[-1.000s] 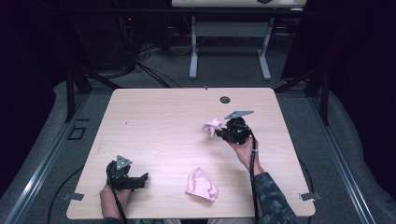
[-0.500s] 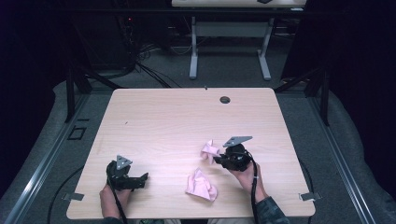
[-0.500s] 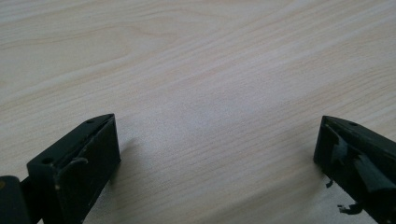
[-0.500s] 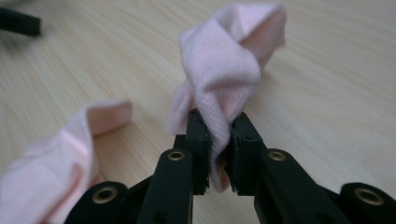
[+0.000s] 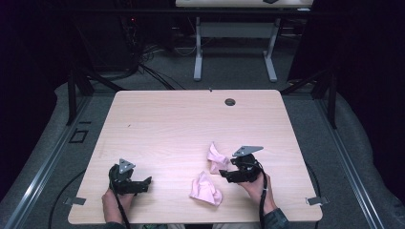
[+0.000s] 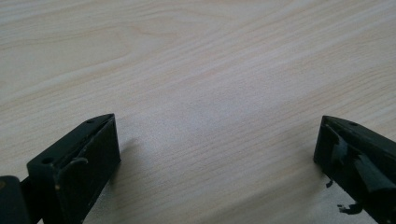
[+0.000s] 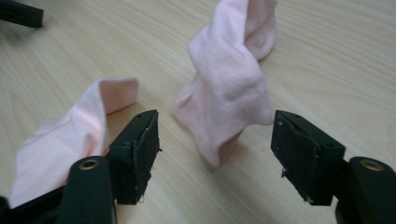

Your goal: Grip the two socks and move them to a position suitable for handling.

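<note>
Two pink socks lie near the front of the wooden table (image 5: 167, 124). One sock (image 5: 217, 156) (image 7: 229, 88) stands crumpled on the table between the jaws of my right gripper (image 5: 223, 174) (image 7: 217, 140). Those jaws have just been opening, and the pads stand apart from the cloth. The second sock (image 5: 206, 189) (image 7: 70, 135) lies just beyond the left jaw in the right gripper view. My left gripper (image 5: 148, 182) (image 6: 217, 144) rests open at the front left, with bare wood between its jaws.
A round cable hole (image 5: 230, 101) sits near the table's far edge. Behind the table stand the legs of another desk (image 5: 234, 52), with cables on the dark floor. The left gripper's jaw tip (image 7: 21, 14) shows at the top left of the right gripper view.
My right gripper brought one pink sock from the right middle of the table down beside the other sock, then opened and let it go. The left gripper stayed put.
</note>
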Available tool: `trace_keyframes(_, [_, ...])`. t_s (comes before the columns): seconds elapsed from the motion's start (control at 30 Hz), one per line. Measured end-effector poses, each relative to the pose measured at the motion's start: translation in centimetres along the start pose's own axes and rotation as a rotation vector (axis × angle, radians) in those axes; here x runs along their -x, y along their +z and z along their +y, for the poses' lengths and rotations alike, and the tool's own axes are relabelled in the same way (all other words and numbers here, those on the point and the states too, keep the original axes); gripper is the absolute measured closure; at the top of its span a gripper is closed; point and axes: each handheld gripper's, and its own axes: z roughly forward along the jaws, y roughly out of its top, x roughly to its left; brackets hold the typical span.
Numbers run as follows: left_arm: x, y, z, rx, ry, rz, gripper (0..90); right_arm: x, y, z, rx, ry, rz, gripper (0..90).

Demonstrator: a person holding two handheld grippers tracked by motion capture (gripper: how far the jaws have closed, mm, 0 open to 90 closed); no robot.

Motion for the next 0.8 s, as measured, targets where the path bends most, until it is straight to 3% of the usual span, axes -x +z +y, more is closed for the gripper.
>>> trace_keyframes(0.2, [0.0, 0.0, 0.0, -0.001, -0.003, 0.003, 0.3, -2.2, -2.4, 0.8, 0.009, -0.047, -0.015, 26.5])
trace_keyframes(0.27, [0.0, 0.0, 0.0, -0.001, -0.004, 0.003, 0.3, -3.2, -2.9, 1.0, 0.012, -0.079, -0.013, 26.8])
trace_keyframes(0.33, [0.0, 0.0, 0.0, -0.001, -0.004, 0.003, 0.3, -5.2, -3.1, 1.1, 0.001, -0.137, 0.008, 29.2])
trace_keyframes(0.4, [0.0, 0.0, 0.0, -0.001, -0.003, 0.003, 0.3, -5.9, -3.0, 1.1, -0.010, -0.166, 0.020, 30.1])
trace_keyframes(0.47, [0.0, 0.0, 0.0, -0.001, -0.003, 0.003, 0.3, -7.4, -2.4, 1.0, -0.017, -0.209, 0.046, 33.4])
trace_keyframes(0.6, [0.0, 0.0, 0.0, -0.001, -0.003, 0.003, 0.3, -10.0, -0.7, 1.1, -0.086, -0.316, 0.088, 38.2])
trace_keyframes(0.63, [0.0, 0.0, 0.0, -0.001, -0.004, 0.003, 0.3, -10.6, 0.0, 1.0, -0.086, -0.315, 0.108, 38.5])
trace_keyframes(0.8, [0.0, 0.0, 0.0, -0.001, -0.003, 0.003, 0.3, -11.5, 2.8, 0.5, -0.184, -0.376, 0.081, 41.7])
